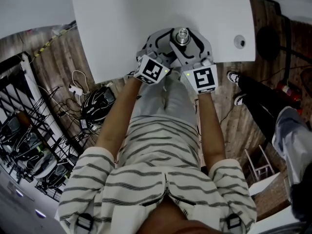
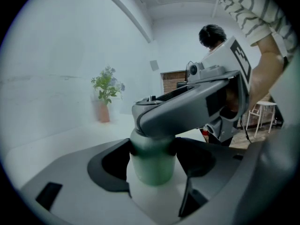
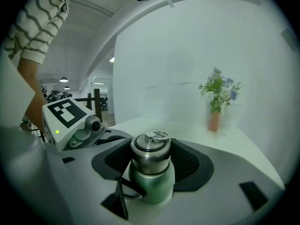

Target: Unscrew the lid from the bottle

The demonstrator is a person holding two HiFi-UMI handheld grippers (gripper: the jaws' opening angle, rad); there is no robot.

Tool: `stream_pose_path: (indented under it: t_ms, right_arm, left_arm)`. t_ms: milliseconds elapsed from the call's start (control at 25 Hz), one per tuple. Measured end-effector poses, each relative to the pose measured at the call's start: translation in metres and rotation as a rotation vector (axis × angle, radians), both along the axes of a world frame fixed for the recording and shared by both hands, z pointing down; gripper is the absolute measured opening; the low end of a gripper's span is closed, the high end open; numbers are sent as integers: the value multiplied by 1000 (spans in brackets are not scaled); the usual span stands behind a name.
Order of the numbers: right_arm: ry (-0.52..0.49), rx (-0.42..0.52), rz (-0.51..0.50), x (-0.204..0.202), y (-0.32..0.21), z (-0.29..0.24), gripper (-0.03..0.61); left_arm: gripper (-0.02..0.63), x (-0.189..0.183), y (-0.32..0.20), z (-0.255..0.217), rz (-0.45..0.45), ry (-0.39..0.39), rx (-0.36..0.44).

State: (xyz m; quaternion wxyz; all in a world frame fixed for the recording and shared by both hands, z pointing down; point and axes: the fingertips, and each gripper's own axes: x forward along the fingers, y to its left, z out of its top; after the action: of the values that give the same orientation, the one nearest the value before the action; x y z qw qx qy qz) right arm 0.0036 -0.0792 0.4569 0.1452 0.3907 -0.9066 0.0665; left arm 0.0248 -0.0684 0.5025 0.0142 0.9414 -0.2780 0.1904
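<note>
White counter (image 1: 122, 33) bears a green bottle (image 2: 152, 168); left gripper (image 2: 152, 146) fingers (image 2: 114, 163) clamp its body, right gripper (image 3: 151, 158) fingers (image 3: 190, 165) clench the steel lid (image 3: 150, 149).

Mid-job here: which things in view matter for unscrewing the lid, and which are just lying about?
Job: green metal bottle, round steel lid, left gripper on the bottle, right gripper on the lid.
Lying about: terracotta vase of flowers, black helmet.
</note>
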Motion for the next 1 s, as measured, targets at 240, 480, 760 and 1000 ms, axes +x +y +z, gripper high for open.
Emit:
stream_pose_path:
  t_ms: [240, 480, 760, 1000]
  right_arm:
    - [12, 1, -279, -5, 5, 2, 267]
    - [16, -4, -550, -6, 12, 2, 268]
    - [69, -18, -793, -8, 17, 4, 268]
    - [113, -50, -882, -5, 19, 3, 268]
  left_arm:
    - [308, 0, -1, 0, 3, 1, -1]
    - [308, -1, -1, 0, 12, -3, -3]
    - [308, -2, -1, 0, 19, -3, -2]
    - [308, 0, -1, -2, 20, 3, -5]
